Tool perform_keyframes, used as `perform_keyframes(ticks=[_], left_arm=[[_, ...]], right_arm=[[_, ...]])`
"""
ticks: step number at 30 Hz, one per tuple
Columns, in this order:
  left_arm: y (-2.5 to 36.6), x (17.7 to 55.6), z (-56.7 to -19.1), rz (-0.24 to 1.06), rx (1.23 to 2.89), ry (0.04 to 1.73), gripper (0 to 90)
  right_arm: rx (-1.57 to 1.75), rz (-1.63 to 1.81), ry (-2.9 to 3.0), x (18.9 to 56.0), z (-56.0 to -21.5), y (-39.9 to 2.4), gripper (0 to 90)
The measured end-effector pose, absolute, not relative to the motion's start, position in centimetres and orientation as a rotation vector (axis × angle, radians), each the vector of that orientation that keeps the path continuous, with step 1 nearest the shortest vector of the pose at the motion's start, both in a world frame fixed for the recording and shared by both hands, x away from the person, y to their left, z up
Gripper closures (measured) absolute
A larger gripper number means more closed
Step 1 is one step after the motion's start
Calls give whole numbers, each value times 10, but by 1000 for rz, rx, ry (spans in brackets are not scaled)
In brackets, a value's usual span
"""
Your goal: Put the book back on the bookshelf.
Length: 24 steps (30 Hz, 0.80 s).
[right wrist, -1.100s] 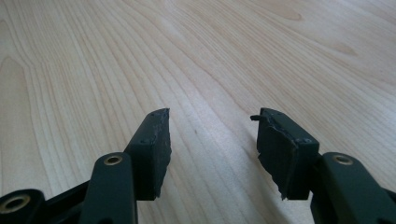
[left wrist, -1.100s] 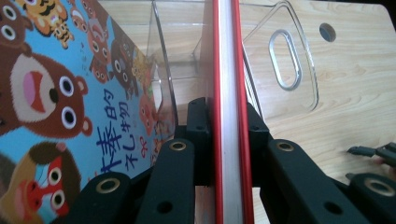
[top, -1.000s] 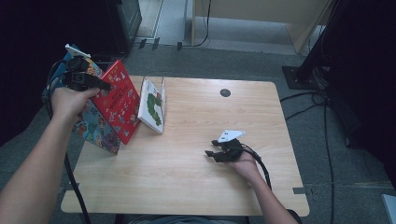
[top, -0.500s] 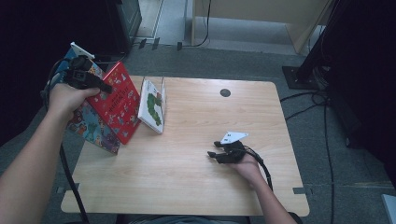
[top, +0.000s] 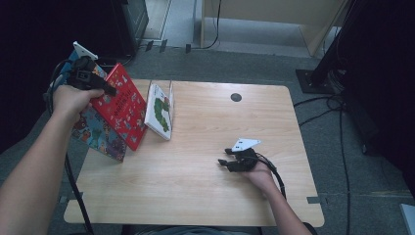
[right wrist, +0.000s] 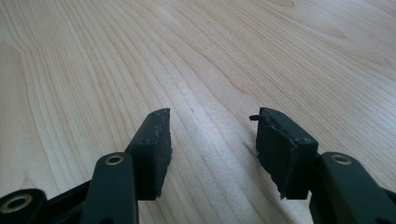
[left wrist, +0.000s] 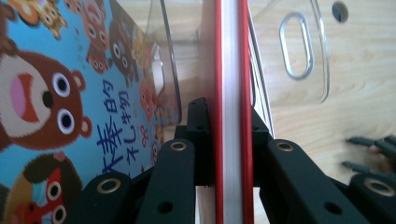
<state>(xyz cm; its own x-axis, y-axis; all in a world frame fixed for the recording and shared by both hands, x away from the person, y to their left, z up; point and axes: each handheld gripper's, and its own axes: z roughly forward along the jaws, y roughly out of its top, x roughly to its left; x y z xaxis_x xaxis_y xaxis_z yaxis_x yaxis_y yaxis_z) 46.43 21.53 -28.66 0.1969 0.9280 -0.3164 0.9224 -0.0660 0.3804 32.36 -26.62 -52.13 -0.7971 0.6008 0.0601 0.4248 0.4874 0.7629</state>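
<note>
At the far left edge of the bench (top: 205, 196), the left gripper (top: 100, 87) is clamped on the top edge of the red book (top: 120, 110), its pads pressing both covers as the book leans beside a blue picture book (top: 98, 139). To seat it well in the clear book stand (left wrist: 303, 51) just to the right, where a white book (top: 159, 110) already leans, the gripper should probably keep the book upright and lower it squarely. The right gripper (top: 224, 155) rests near the right with jaws apart, holding nothing.

Lab: bare table (top: 205, 196), floor cables (top: 337, 142)
</note>
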Motion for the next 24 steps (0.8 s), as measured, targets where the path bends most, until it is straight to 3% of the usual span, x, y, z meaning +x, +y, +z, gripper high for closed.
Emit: perform_keyframes(ticks=[24], left_arm=[[213,481,-289,62,1869,1751,797]], right_arm=[[867,1179,2509,321,-522,-266,452]])
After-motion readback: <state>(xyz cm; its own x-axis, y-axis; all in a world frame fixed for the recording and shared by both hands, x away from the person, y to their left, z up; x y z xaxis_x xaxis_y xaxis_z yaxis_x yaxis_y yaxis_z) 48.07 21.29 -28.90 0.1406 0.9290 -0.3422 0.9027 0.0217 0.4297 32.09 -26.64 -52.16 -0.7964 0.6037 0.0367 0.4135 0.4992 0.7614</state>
